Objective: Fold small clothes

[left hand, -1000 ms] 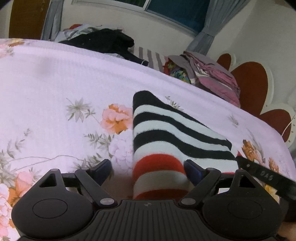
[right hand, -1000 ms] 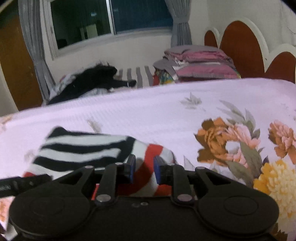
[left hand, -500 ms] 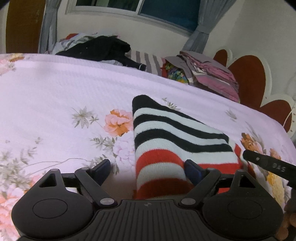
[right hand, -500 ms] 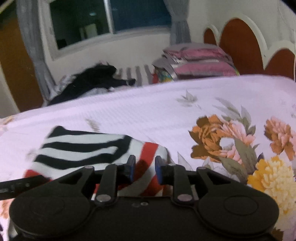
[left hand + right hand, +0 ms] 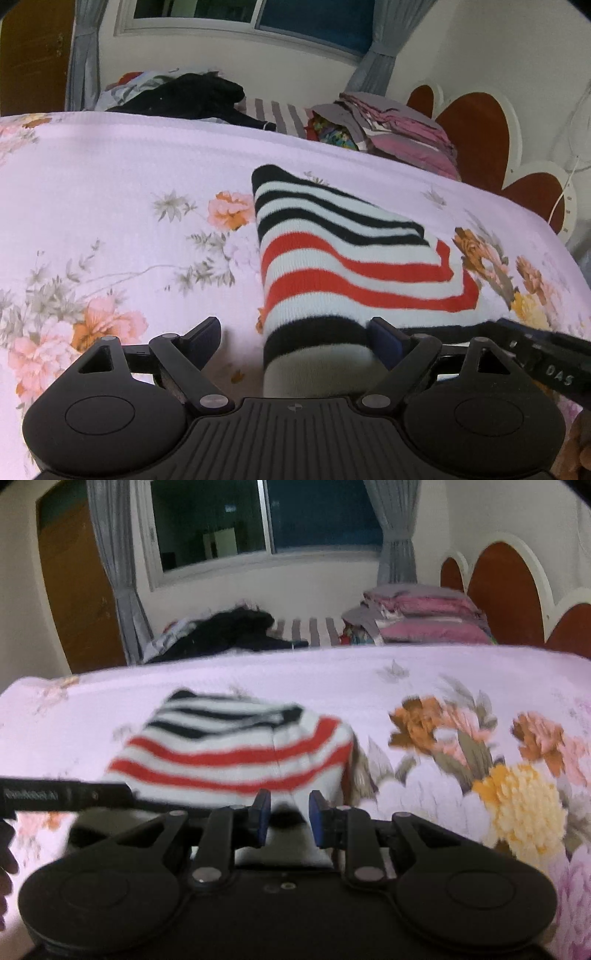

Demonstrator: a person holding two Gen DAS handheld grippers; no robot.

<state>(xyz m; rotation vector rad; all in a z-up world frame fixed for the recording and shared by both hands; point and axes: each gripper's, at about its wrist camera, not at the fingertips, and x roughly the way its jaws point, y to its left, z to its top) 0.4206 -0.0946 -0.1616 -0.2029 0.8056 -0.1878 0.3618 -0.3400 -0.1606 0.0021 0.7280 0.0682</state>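
Observation:
A small striped garment [image 5: 343, 254] in black, white and red lies folded on the pink floral bedspread [image 5: 110, 206]. My left gripper [image 5: 295, 338] is open, its jaws wide apart at the garment's near edge, the right pad touching the cloth. The right gripper's finger [image 5: 546, 354] shows at the lower right. In the right wrist view the garment [image 5: 236, 753] lies just ahead, blurred. My right gripper [image 5: 286, 814] has its pads a narrow gap apart at the near black hem; no cloth is visibly pinched. The left gripper's finger [image 5: 62, 795] crosses the left side.
A dark clothes heap [image 5: 184, 96] and a stack of folded pink and grey bedding [image 5: 399, 129] lie beyond the bed's far edge. A brown scalloped headboard [image 5: 476, 133] stands at the right. A window with grey curtains [image 5: 266, 517] is behind.
Both grippers have pulled back toward the near side, so more of the garment's red stripes and a black hem show. The right gripper's gap has widened slightly.

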